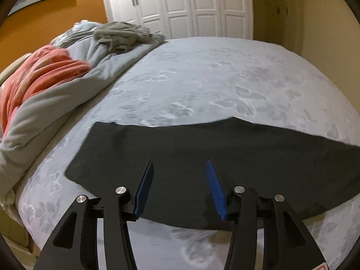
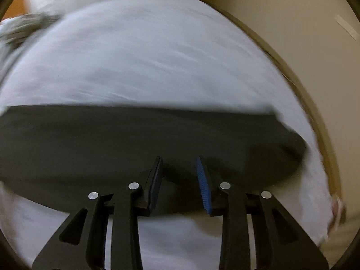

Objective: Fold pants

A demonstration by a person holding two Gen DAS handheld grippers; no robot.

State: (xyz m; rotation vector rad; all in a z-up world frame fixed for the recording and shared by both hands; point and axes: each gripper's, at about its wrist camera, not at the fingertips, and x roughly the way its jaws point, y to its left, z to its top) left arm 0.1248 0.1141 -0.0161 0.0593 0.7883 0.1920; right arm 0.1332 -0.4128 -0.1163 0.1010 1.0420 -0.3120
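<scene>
Just above the near edge of the bed [image 1: 202, 72], the left gripper [image 1: 180, 189] and right gripper [image 2: 180, 180] are hovering parted and empty over the flat dark pants [image 1: 202, 157], and a shallow pinch could be snagging the sheet too, dragging it into the fold.

No text, label, brand, number or sign can be read in either wrist view.
</scene>
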